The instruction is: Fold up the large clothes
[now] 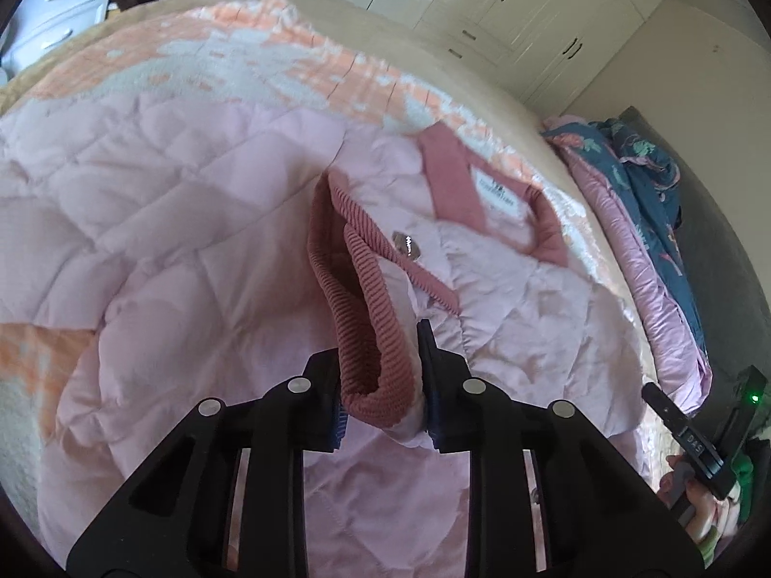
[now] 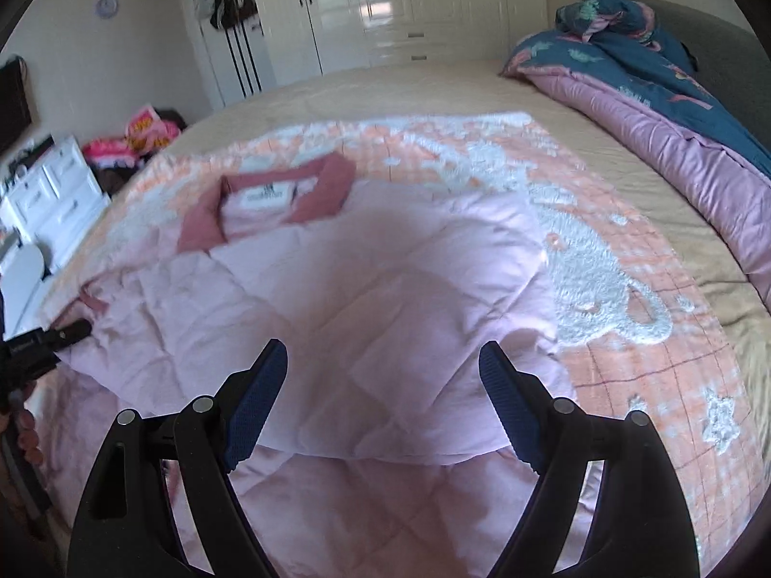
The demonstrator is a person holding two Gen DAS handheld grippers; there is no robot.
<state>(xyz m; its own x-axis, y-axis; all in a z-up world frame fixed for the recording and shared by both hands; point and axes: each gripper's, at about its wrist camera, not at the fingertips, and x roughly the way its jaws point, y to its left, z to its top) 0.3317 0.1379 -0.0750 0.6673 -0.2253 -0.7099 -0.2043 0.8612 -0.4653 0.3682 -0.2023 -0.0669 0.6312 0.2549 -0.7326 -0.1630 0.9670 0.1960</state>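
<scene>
One pink quilted jacket (image 2: 366, 289) lies on the bed (image 2: 433, 91); the left hand-held gripper (image 1: 380, 385) clenches its one ribbed cuff (image 1: 371, 337), while the right hand-held gripper (image 2: 383, 385) hangs released.

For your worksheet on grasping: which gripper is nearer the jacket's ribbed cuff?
Left. The left gripper is clamped on the ribbed cuff; the right gripper hovers open over the pink quilted jacket body.
</scene>
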